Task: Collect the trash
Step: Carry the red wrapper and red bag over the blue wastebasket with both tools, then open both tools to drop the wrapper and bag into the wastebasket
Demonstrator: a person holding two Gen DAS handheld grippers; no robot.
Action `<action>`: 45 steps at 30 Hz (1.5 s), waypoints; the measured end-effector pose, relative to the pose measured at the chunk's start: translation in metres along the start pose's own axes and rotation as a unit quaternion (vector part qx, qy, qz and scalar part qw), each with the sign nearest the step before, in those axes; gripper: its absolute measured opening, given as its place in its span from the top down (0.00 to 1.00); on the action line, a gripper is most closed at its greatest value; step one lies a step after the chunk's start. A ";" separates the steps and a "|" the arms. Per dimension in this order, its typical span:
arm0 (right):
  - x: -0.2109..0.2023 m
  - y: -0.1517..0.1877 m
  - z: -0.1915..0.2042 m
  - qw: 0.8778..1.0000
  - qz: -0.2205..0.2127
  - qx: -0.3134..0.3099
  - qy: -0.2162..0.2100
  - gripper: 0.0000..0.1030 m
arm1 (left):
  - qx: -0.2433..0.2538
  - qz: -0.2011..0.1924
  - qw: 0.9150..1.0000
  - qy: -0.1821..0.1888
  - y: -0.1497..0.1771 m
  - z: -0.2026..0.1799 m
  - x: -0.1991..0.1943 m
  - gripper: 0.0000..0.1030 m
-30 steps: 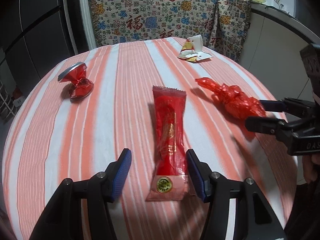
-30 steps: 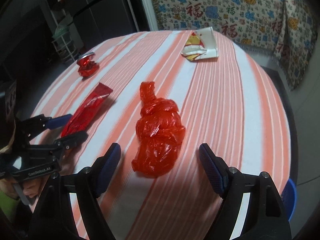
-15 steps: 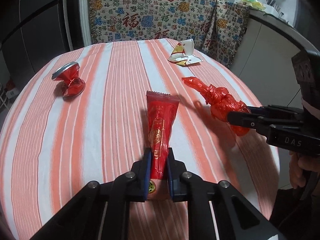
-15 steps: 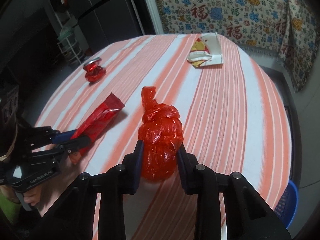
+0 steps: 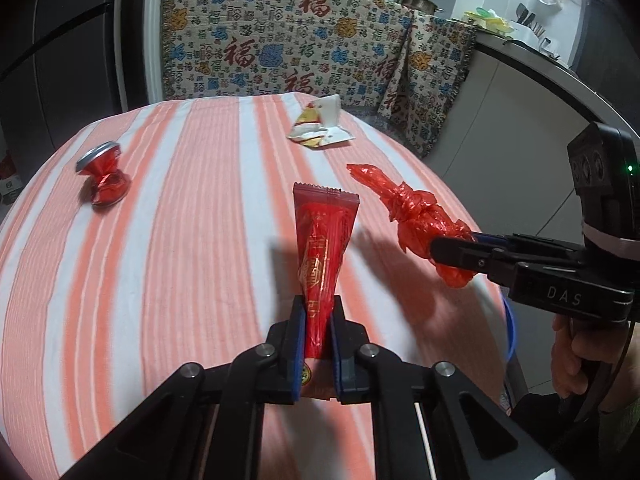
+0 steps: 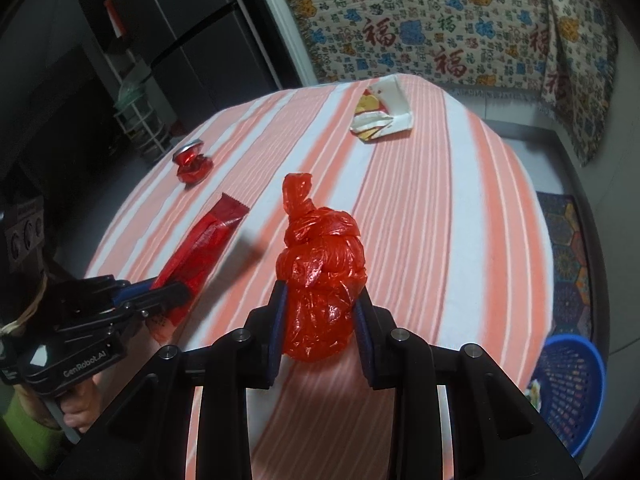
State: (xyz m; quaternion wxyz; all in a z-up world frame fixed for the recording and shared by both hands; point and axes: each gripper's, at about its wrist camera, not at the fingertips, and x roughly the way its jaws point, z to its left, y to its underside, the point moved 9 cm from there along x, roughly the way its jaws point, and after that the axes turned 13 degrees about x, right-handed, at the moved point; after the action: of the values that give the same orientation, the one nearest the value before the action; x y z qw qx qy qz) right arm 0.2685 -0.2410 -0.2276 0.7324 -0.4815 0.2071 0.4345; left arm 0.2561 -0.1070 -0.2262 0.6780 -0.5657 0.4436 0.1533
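Black hand-held gripper [image 5: 316, 330] w/ blue pads [image 5: 298, 344]

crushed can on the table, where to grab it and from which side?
Take the crushed can at its pinched middle, tongs coming from above across the narrow waist. It lies tilted, silver top flaring wide and base flaring too, so the waist looks the only part slim enough.
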 end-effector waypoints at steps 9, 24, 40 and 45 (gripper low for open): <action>-0.058 -0.010 -0.057 0.998 -0.042 0.041 0.025 0.70 | 0.035 -0.009 0.998 0.058 -0.033 -0.075 0.011 0.91; -0.129 0.021 -0.241 0.973 -0.047 0.138 0.177 0.70 | 0.108 0.015 0.982 0.151 -0.063 -0.244 0.070 0.91; -0.145 0.057 -0.322 0.957 -0.020 0.221 0.189 0.70 | 0.116 0.064 0.975 0.179 -0.052 -0.313 0.157 0.91; -0.150 0.058 -0.330 0.953 -0.025 0.248 0.174 0.70 | 0.120 0.070 0.973 0.183 -0.050 -0.321 0.172 0.91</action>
State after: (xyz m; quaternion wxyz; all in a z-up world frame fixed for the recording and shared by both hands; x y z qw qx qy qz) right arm 0.1770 -0.5893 -0.2984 0.7920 -0.3575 0.4204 0.2611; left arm 0.2503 -0.4631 -0.3170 0.6357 -0.4664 0.6137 0.0399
